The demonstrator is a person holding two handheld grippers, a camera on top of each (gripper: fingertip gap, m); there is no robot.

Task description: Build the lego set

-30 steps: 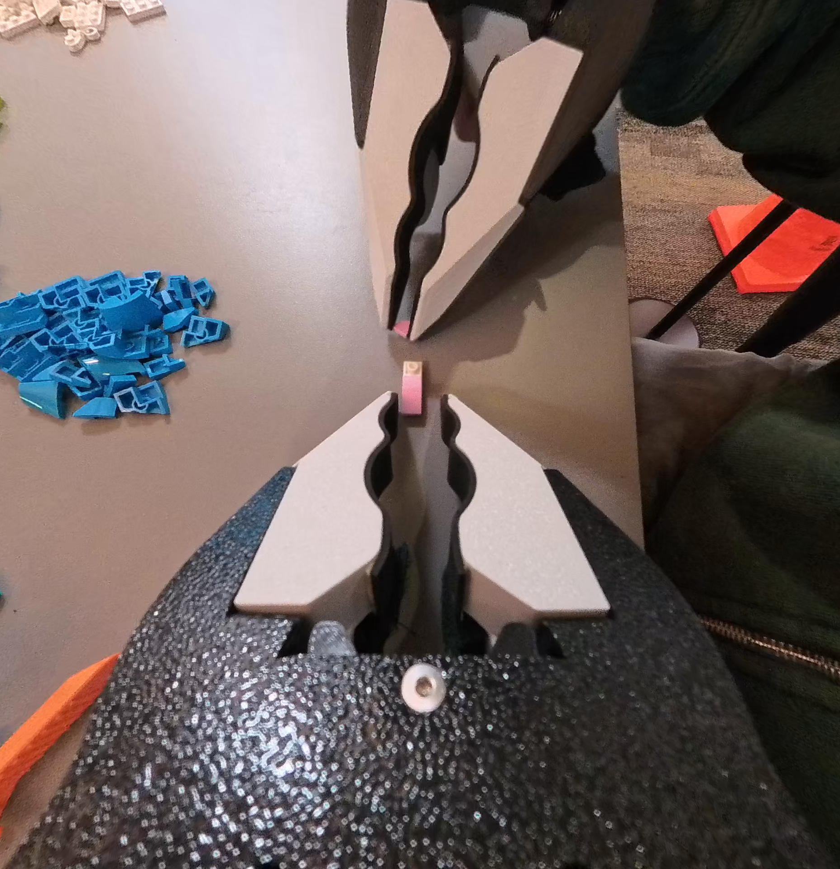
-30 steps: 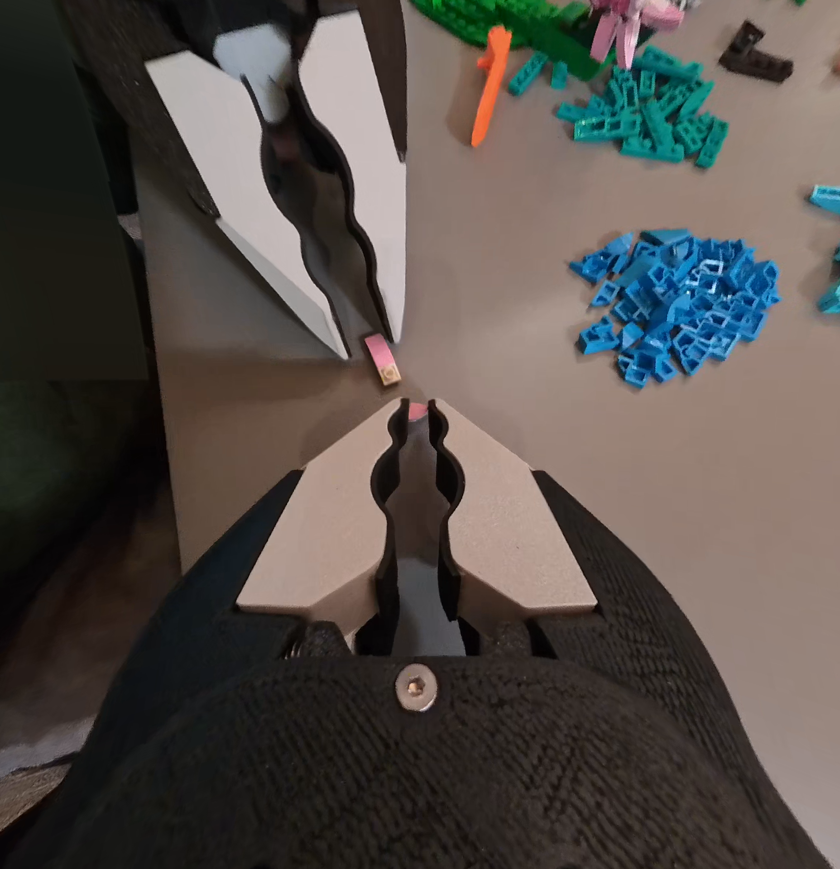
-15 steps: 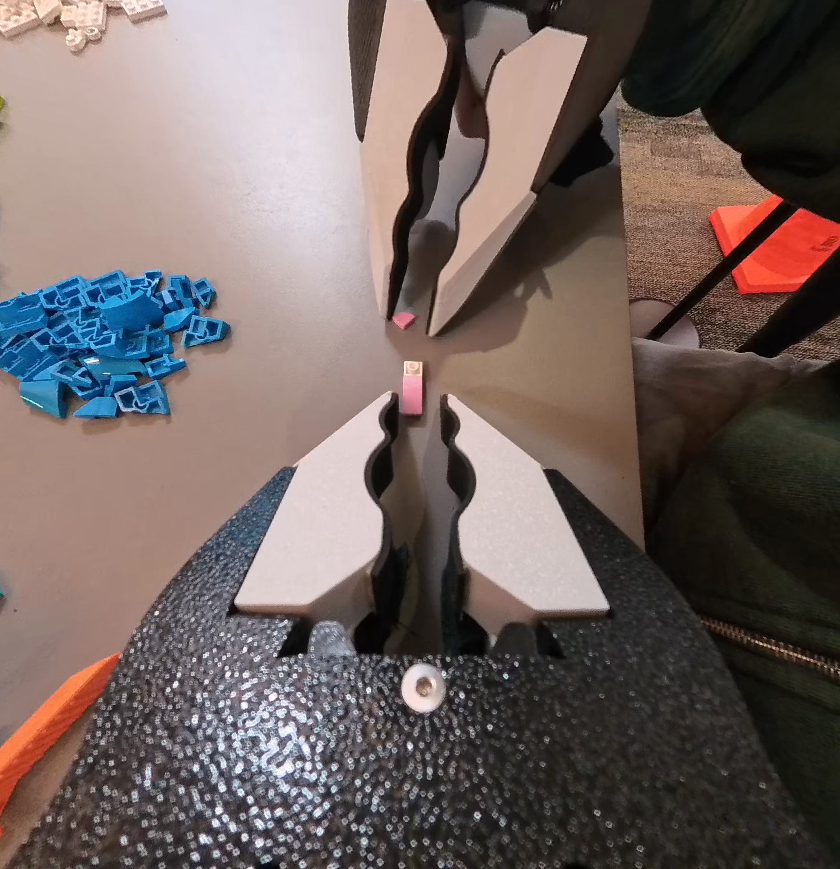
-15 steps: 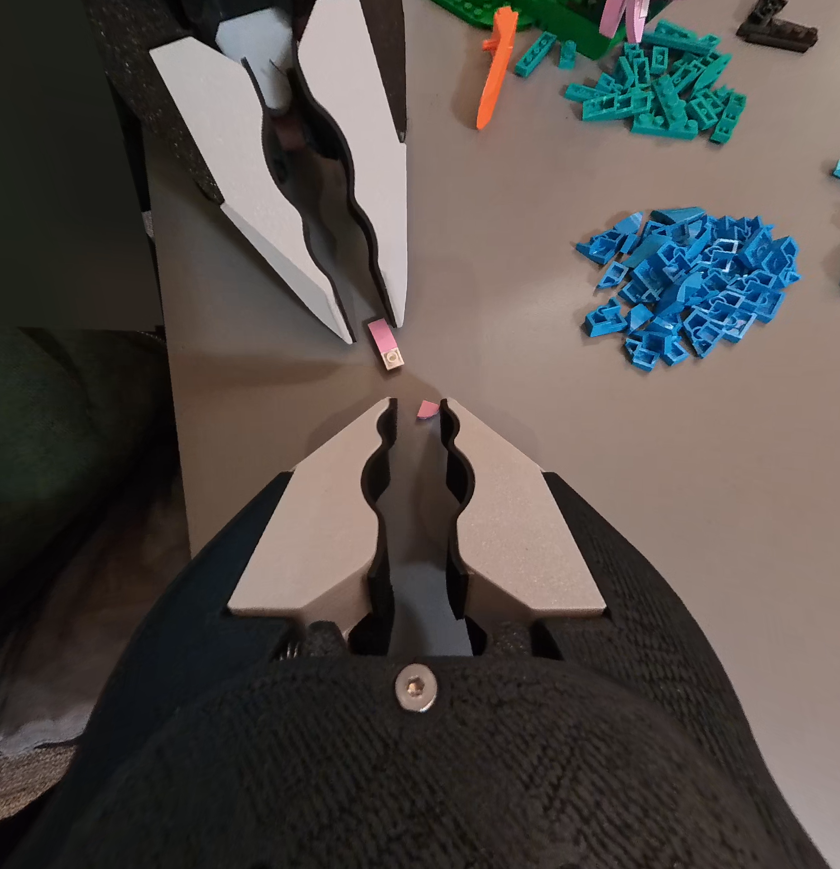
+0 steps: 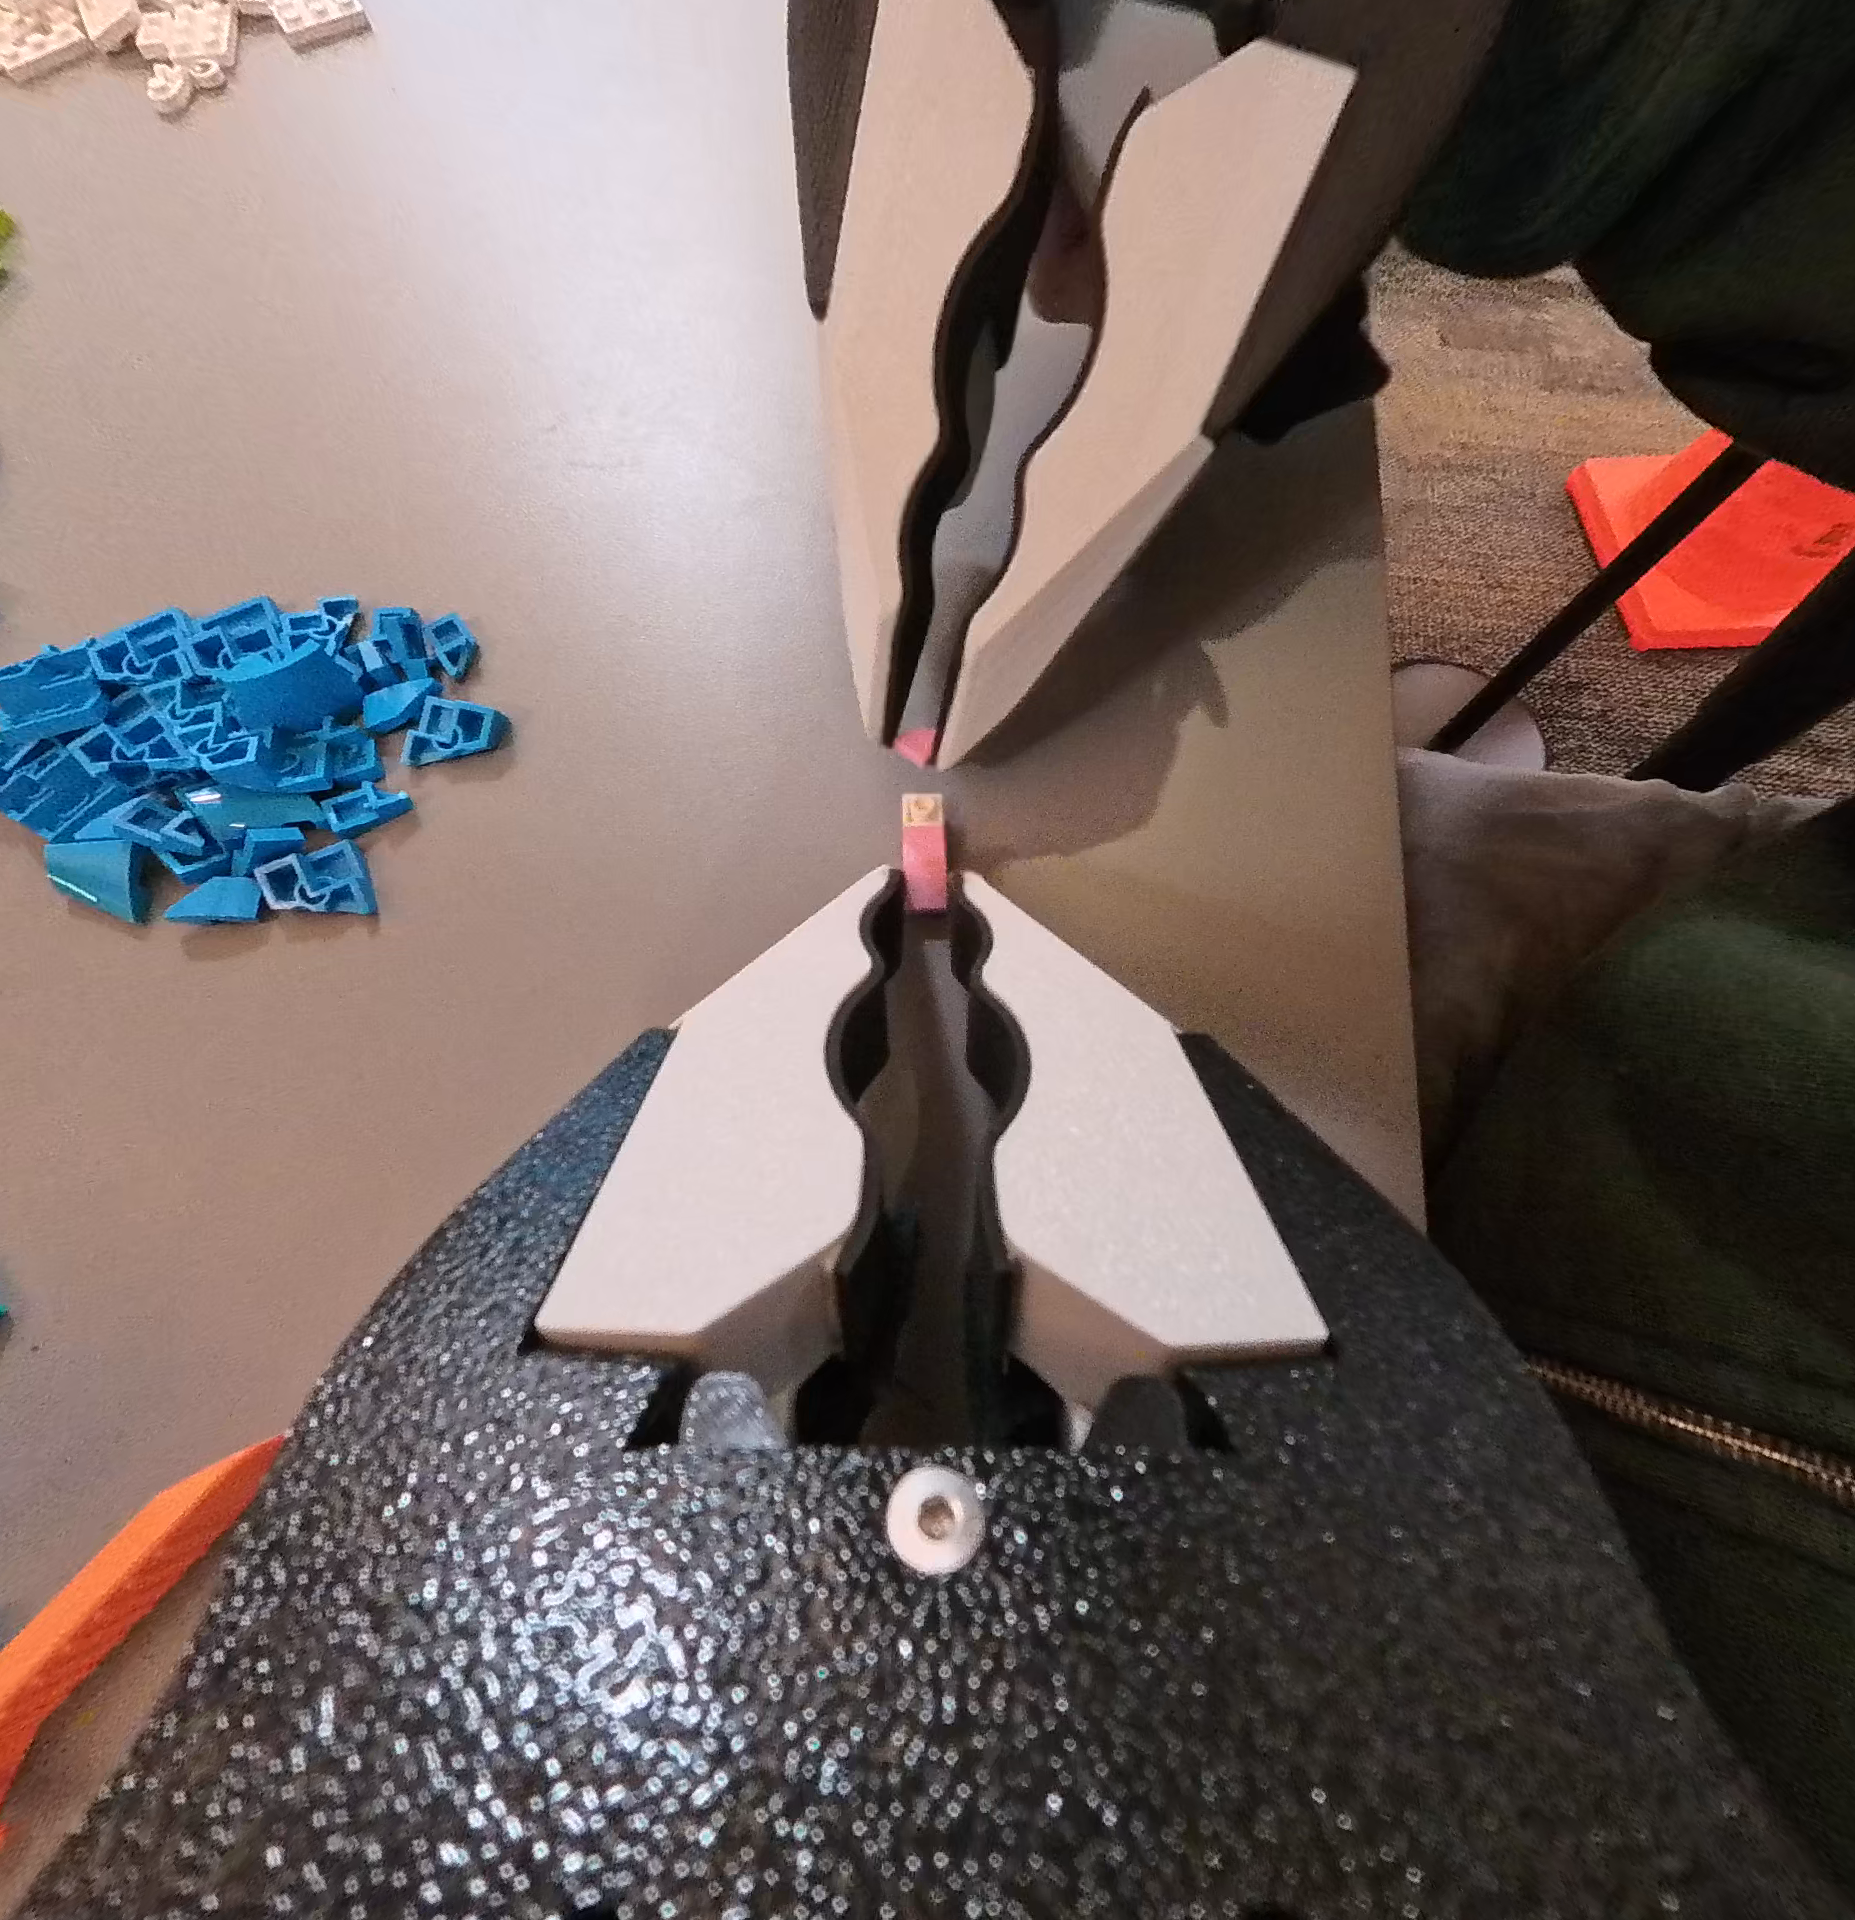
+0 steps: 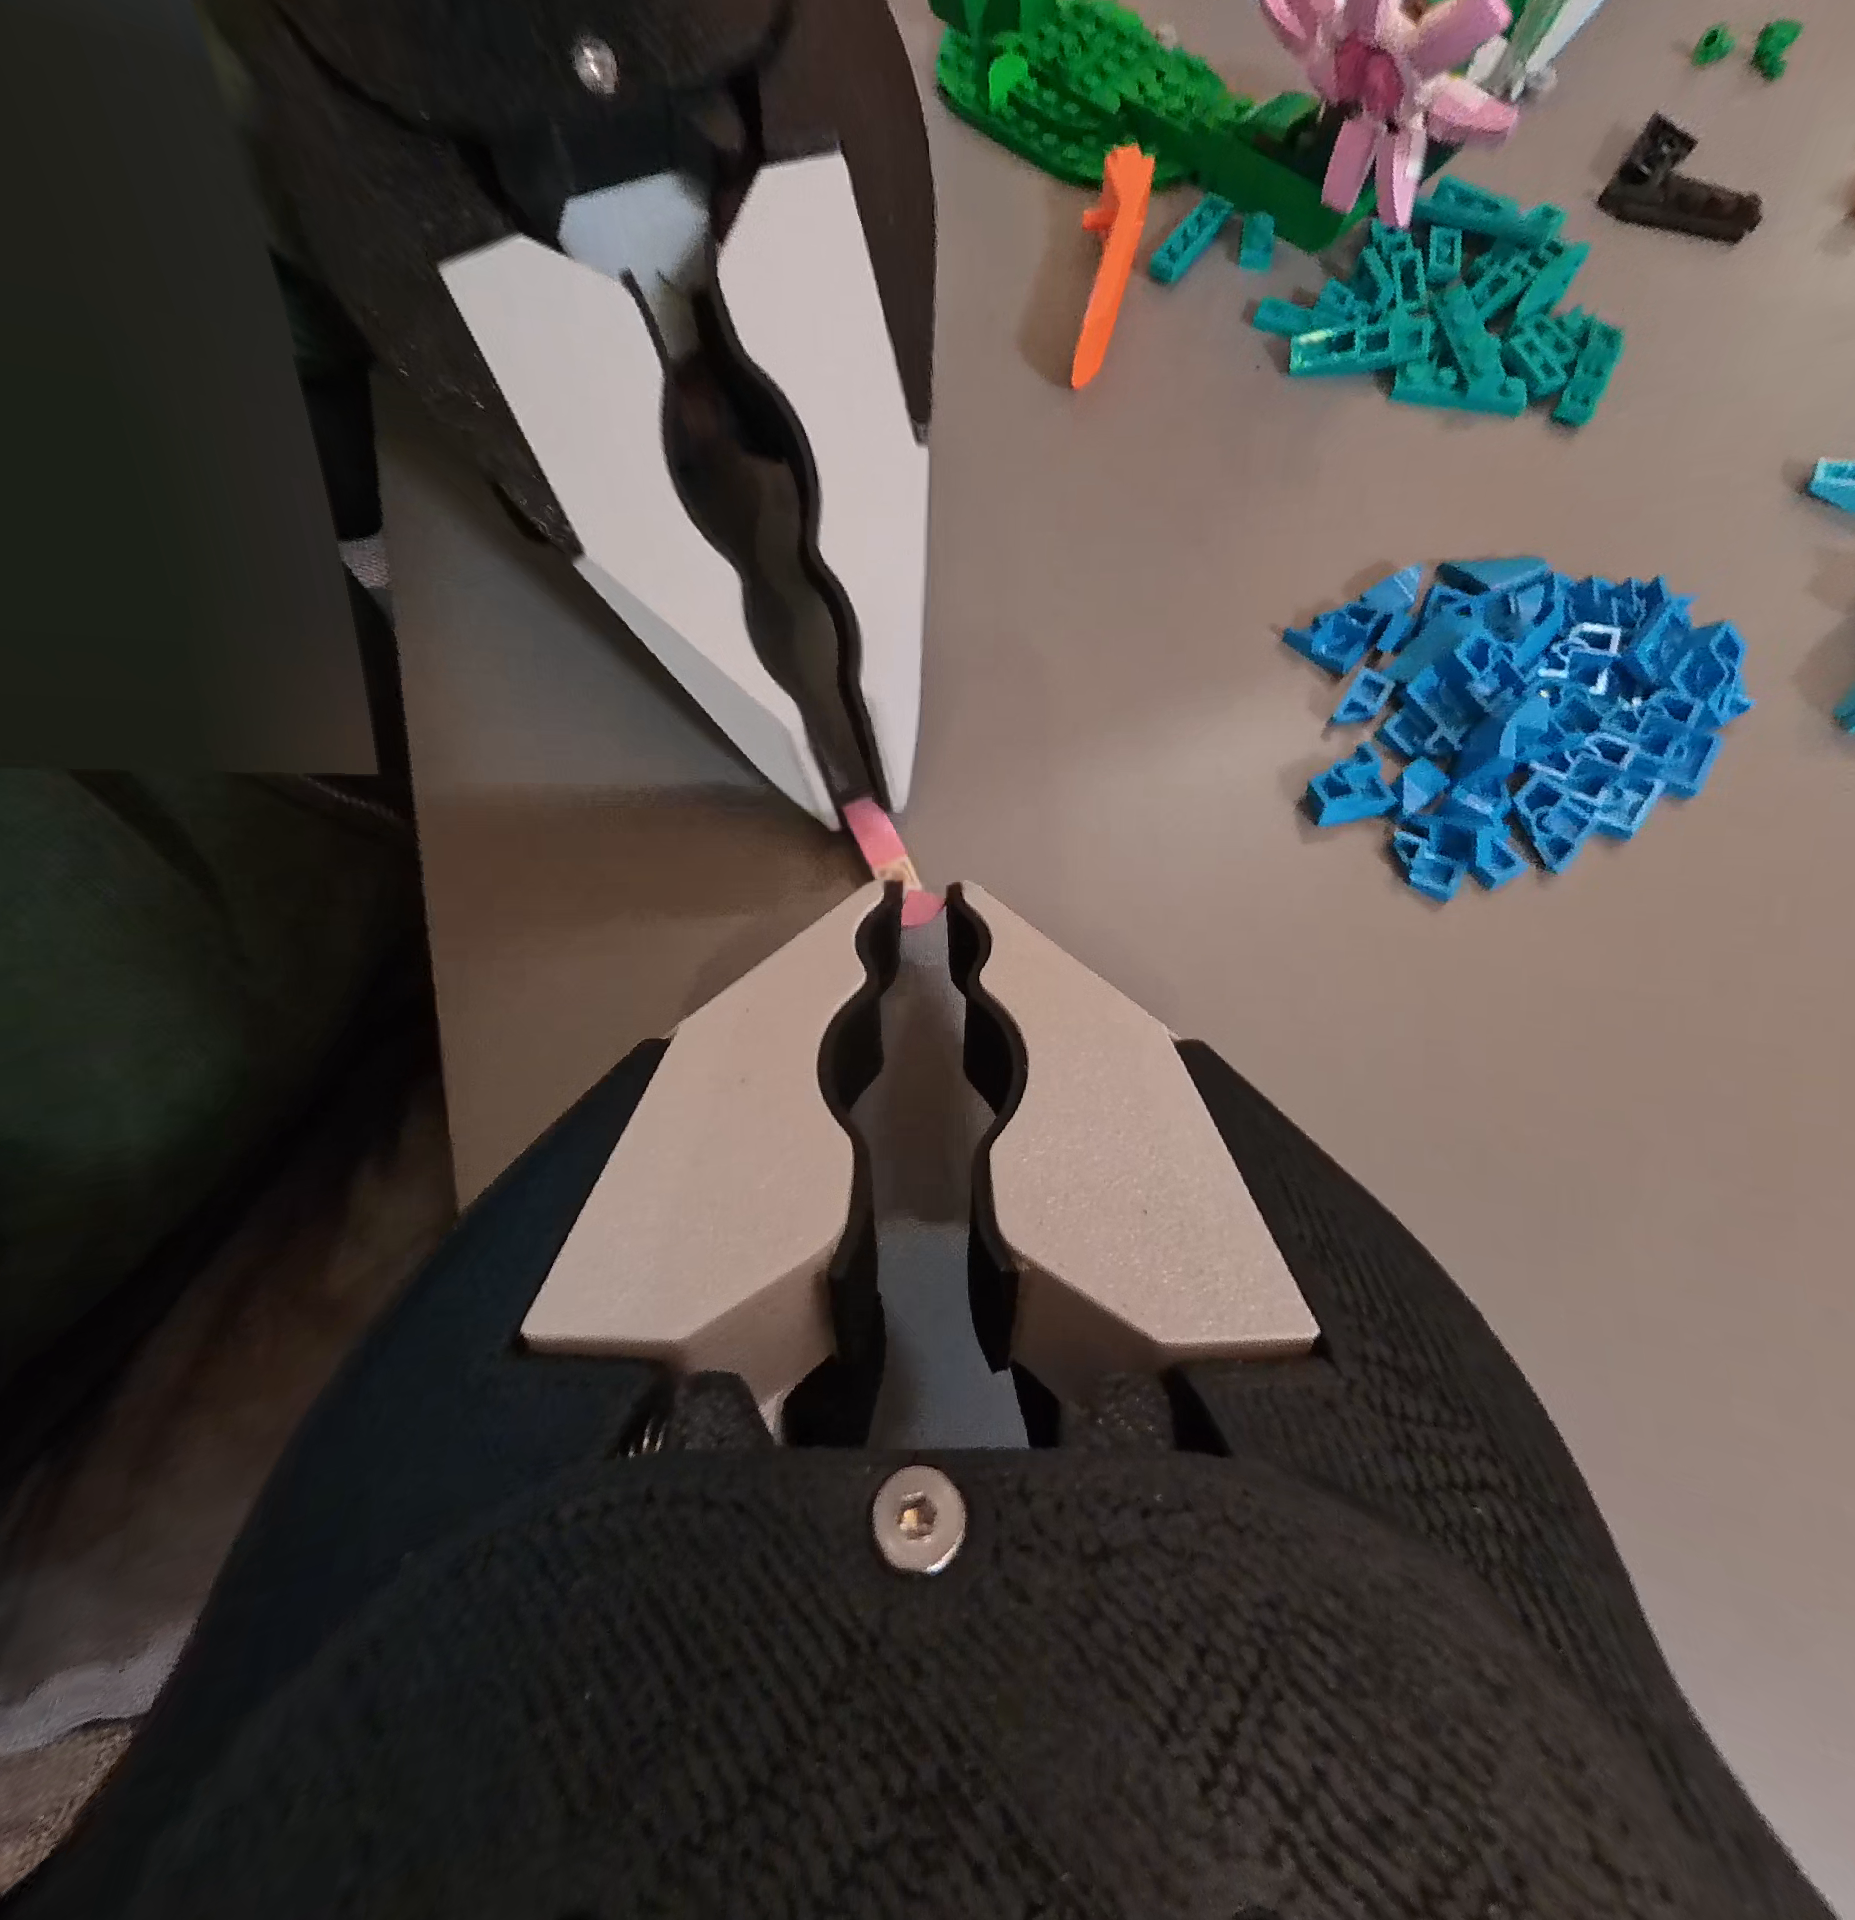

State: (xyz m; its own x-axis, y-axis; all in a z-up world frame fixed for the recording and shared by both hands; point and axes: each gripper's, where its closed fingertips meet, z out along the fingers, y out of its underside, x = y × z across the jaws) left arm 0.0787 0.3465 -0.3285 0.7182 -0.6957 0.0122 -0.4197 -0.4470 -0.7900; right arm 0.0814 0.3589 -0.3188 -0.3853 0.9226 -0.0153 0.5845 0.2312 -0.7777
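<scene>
Left gripper (image 5: 925, 883) fingers clamped on a long pink brick (image 5: 924, 854), which sticks out past the tips; its far end carries a small tan stud face. Right gripper (image 6: 918, 896) fingers pinched on a small pink piece (image 6: 919, 908), only its tip showing between the pads.

The two grippers point at each other, tip to tip, above the grey worktop (image 5: 549, 343) near its edge. In the right wrist view the long brick's tan end sits right against the small pink piece; in the left wrist view a slight gap shows between them, so contact is probably there but hard to confirm. Left gripper also shows in the right wrist view (image 6: 863, 805), right gripper in the left wrist view (image 5: 915, 743).

Further out on the worktop: blue brick pile (image 6: 1525, 727), well apart from the grippers. Teal brick pile (image 6: 1463, 312) beyond it, orange tool (image 6: 1110, 265) beside that. Green baseplate build (image 6: 1110, 94) with a pink flower (image 6: 1390, 83) at the far edge, black piece (image 6: 1671, 177) to its right. White pieces (image 5: 164, 31) in the left wrist view's top corner. Dark green sleeve (image 5: 1681, 125) of a person behind the right gripper; carpet floor (image 5: 1474, 540) past the worktop edge with an orange-red flat object (image 5: 1733, 551) on it.
</scene>
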